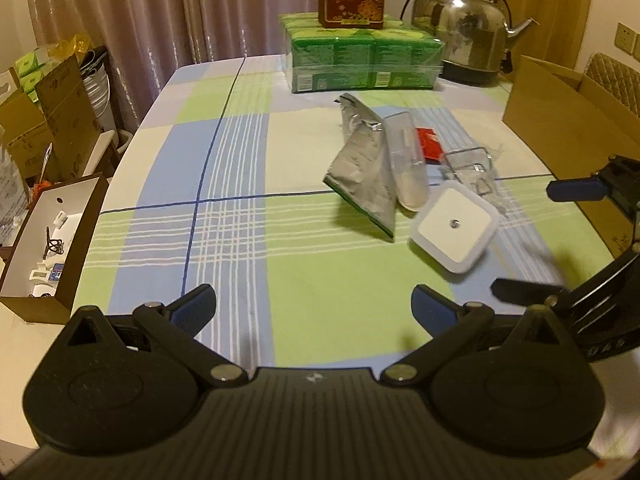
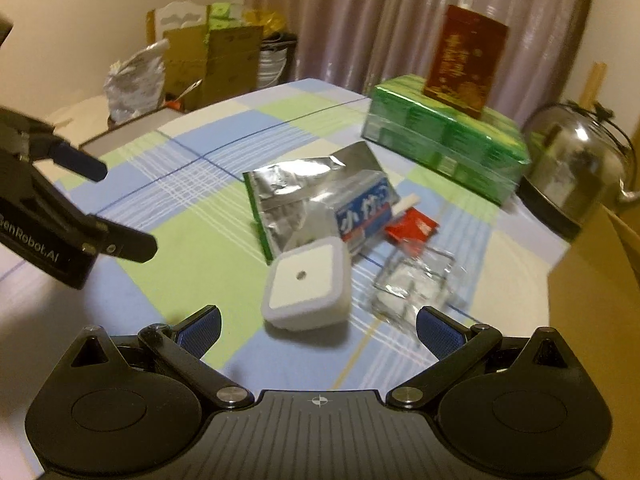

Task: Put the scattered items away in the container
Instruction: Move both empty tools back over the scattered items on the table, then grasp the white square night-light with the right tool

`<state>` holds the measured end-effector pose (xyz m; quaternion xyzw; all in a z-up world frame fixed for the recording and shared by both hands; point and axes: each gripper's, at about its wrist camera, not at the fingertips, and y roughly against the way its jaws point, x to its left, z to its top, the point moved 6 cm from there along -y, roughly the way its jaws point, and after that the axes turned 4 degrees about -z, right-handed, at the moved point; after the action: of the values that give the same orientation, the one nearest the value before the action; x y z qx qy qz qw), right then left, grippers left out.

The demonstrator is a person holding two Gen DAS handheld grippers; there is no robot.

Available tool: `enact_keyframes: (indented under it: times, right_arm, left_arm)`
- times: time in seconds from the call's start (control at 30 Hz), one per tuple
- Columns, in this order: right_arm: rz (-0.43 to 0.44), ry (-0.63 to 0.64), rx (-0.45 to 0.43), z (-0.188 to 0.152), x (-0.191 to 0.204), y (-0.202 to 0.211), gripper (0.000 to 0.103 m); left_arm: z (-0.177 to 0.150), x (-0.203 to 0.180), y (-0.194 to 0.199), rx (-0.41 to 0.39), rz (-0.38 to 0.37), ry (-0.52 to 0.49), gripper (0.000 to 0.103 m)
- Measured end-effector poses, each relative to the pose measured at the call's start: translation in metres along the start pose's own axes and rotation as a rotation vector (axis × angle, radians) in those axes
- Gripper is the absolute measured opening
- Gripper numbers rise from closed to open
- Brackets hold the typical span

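— Our left gripper [image 1: 314, 306] and right gripper [image 2: 318, 328] both gape, empty, over the checked tablecloth [image 1: 224, 216].

— We count one white square box [image 2: 306, 288], one foil pouch [image 2: 296, 196], one cardboard container [image 1: 568, 120]; curtains [image 1: 160, 12] behind.

cardboard box [image 1: 568, 120]: cut by frame edge | kettle [image 2: 580, 168]: blurred, partly cropped

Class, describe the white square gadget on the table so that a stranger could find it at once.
Start at the checked tablecloth, then find the cluster of small items in front of the green wrapped packs. The white square gadget lies at the cluster's near edge, between the silver foil pouch and clear plastic box; it alone is opaque white with a tiny dark centre dot.
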<state>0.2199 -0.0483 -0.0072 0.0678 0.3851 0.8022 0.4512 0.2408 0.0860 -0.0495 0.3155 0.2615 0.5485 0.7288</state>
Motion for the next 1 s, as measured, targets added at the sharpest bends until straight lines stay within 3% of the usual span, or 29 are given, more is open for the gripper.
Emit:
enact_keyframes:
  times: [0.13,0.23,0.47,0.83,0.9,1.0]
  right_arm:
    - [-0.016,0.034,0.007,0.004,0.007,-0.019,0.100]
    - [-0.019,0.053,0.019,0.005,0.010,-0.030,0.090]
    - [-0.046,0.098,0.031,0.004,0.016,-0.046,0.085]
    - [-0.079,0.134,0.023,0.005,0.021,-0.051,0.074]
    - [-0.086,0.136,0.028,0.005,0.021,-0.051,0.066]
    - [-0.086,0.130,0.030,0.005,0.021,-0.052,0.064]
  left_arm:
    - [0.003,0.005,-0.011,-0.004,-0.002,-0.023,0.102]
    - [0.004,0.008,-0.019,-0.003,-0.003,-0.046,0.102]
    - [0.004,0.020,-0.031,-0.001,0.009,-0.037,0.102]
    - [0.003,0.018,-0.038,-0.005,-0.010,-0.034,0.102]
    - [0.004,0.018,-0.038,-0.005,-0.013,-0.036,0.102]
    - [0.004,0.018,-0.038,-0.006,-0.015,-0.034,0.102]
